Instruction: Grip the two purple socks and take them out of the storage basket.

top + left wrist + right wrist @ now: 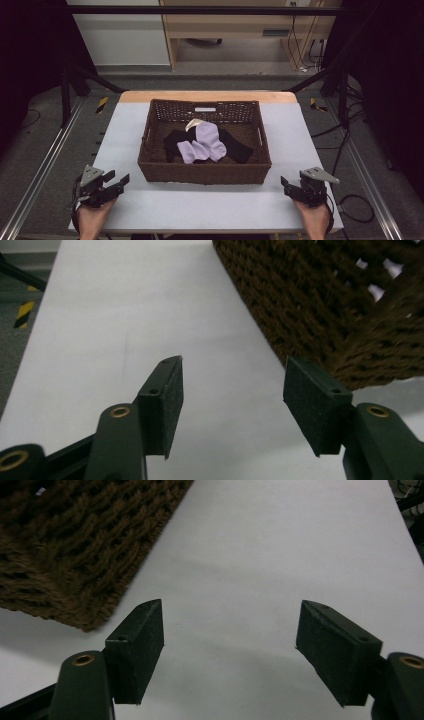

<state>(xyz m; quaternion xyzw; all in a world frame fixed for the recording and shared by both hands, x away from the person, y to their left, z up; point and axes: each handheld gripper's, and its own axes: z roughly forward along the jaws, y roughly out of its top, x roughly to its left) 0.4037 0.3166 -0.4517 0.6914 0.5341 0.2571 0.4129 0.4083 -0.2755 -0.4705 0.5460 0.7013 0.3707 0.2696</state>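
**Kid:** What are you holding in your left gripper (121,182)?

**Helper:** Nothing. Its jaws are standing wide apart, and you are seeing bare table (125,315) between them. You are keeping it low near the front left corner of the table, just beside the basket (205,172).

**Kid:** And your right gripper (285,186)?

**Helper:** It is the same. Its jaws are gaping too, with nothing in between but the white top. You are holding it near the front right corner, and it is pointing toward the basket's other corner.

**Kid:** Are you touching the basket?

**Helper:** No. Both grippers are staying apart from it. In the left gripper view the brown woven wall (320,305) is sitting close on the right side. In the right gripper view the wall (75,545) is sitting on the left side.

**Kid:** Where are the socks?

**Helper:** They are lying inside the basket, near the middle of its floor. The purple socks (202,145) are resting on top of the black socks (235,147). Something pale (192,124) is peeking out just behind them. I cannot tell what it is.

**Kid:** Where is the basket sitting?

**Helper:** It is sitting in the middle of the table, between your two hands.
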